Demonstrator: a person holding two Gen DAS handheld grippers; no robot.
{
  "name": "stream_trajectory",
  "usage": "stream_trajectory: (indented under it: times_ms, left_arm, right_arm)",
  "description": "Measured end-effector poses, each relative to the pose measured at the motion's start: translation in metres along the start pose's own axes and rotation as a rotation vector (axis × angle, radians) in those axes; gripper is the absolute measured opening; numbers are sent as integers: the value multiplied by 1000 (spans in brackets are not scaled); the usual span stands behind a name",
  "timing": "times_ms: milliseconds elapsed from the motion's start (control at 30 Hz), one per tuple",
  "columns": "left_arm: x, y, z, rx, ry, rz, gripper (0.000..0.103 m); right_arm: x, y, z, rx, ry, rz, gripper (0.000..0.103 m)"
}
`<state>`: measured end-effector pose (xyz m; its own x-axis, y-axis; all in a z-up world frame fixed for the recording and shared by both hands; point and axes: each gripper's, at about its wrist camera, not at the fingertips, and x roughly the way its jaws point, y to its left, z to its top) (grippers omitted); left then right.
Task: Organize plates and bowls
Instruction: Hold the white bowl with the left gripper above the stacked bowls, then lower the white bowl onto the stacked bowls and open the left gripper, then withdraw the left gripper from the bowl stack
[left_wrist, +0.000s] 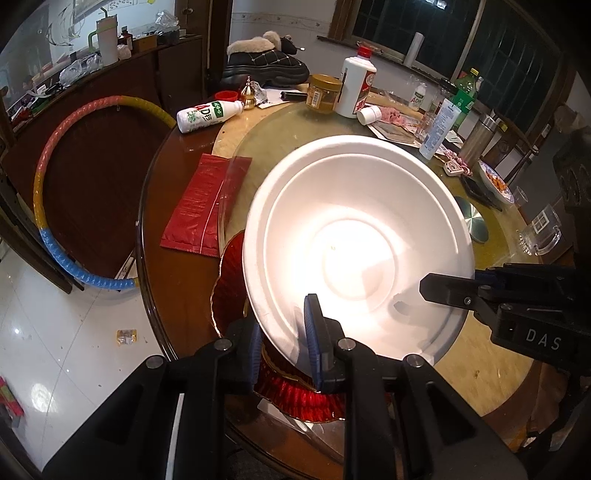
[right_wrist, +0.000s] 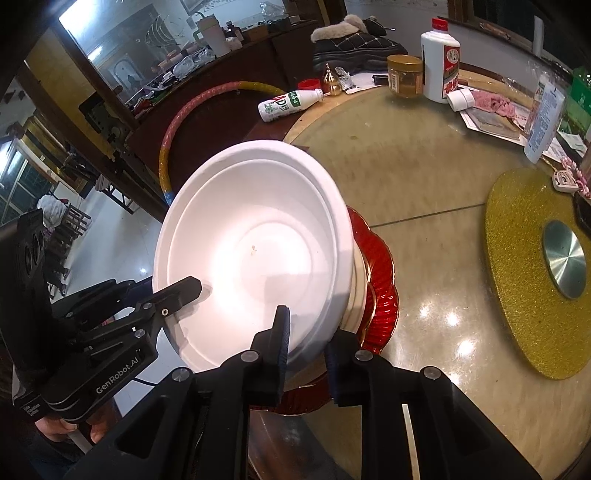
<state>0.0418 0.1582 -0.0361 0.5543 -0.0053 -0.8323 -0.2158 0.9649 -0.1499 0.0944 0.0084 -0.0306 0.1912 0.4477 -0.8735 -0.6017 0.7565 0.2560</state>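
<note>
- Clearly the step in hand is a two-handed carry or placement of the white bowl (left_wrist: 354, 240), which hangs tilted over the red plate (left_wrist: 229, 291) at the near edge of the round table (left_wrist: 177, 173).
- The left gripper (left_wrist: 284, 350) is clamped on the bowl's near rim, one blue pad inside the wall and the other outside it.
- The right gripper (right_wrist: 306, 350) pinches the rim the same way a little further round; in the left wrist view its black finger reaches over the bowl's right edge.
- The bowl looks like more than one: a second, cream-coloured wall (right_wrist: 356, 291) shows beneath the white one on the right wrist view, so this is probably a nested stack.
- Whether the stack's base already touches the red plate cannot be told; the rim hides the contact.
- The next move, by this reading, calls for levelling the bowl and lowering it squarely onto the middle of the red plate, both hands moving together so the thin rim does not twist.
- Release should come only once the base sits flat, since a tilted stack may slide off the ribbed, glossy plate.
- The red packet (left_wrist: 203, 206) and tipped milk bottle (left_wrist: 207, 114) lie well apart, out of the way.
</note>
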Motion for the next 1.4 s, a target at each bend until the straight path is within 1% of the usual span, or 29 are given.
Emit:
stream_trajectory:
  times_ms: [133,300,367,433,467,500,633,700,733,833,867,900,933,967,1000,1067,1100,1133,1233,1267,1333,1400]
  left_arm:
    - [0,0,3,0,3,4,19]
    - [1,-1,3,2,6,8,19]
    - [2,-1,3,1,8,11,19]
    - [3,-2,3,1,15,22,31]
    - [3,-2,3,-2,18,27,46]
    - [2,-1,4,-6,8,30,53]
    - [-5,-1,5,-8,-28,45,54]
    - [-11,0,4,-9,-56,65,54]
    - [-15,1,4,-12,-75,77,55]
    - [-25,2,-1,-24,-132,106,63]
    - [-28,1,-4,-20,-139,107,66]
    - [-33,-2,-10,-10,-148,99,66]
    - [-36,-4,-16,-3,-165,92,66]
    - [-40,-7,-20,6,-186,88,70]
    - [-46,-12,-28,24,-210,86,78]
    - [-55,-21,-43,43,-258,83,87]
    - [-58,-23,-49,40,-278,71,87]
    - [-60,-25,-56,31,-287,41,87]
    - [-57,-29,-62,15,-256,-25,91]
    - [-55,-30,-63,18,-241,-28,91]
    - [-47,-35,-65,35,-202,-8,91]
    - [-46,-40,-70,46,-192,0,91]
  right_arm:
    - [0,-2,1,12,-3,7,22]
    - [-3,0,2,16,-13,23,37]
    - [-5,1,2,16,-21,23,41]
    - [-7,2,2,17,-27,21,47]
    - [-8,3,3,16,-33,6,54]
    - [-10,3,3,16,-40,-3,60]
    - [-17,1,3,25,-67,-12,62]
    - [-20,-1,3,28,-80,-22,62]
    - [-21,-2,3,29,-86,-23,62]
    - [-30,-5,1,41,-126,-22,64]
    - [-37,-6,-2,45,-159,-24,68]
    - [-43,-6,-5,47,-184,-23,73]
    - [-47,-6,-7,45,-200,-22,74]
    - [-55,-5,-14,32,-233,-13,79]
    - [-60,-3,-20,16,-251,-7,86]
    - [-69,-1,-34,-21,-280,-15,92]
    - [-73,-1,-46,-43,-296,-37,94]
    - [-76,-3,-55,-55,-305,-56,95]
    - [-82,-14,-78,-66,-324,-111,97]
    - [-84,-20,-85,-62,-328,-128,97]
    - [-88,-29,-96,-55,-333,-150,98]
    - [-88,-37,-106,-61,-325,-171,99]
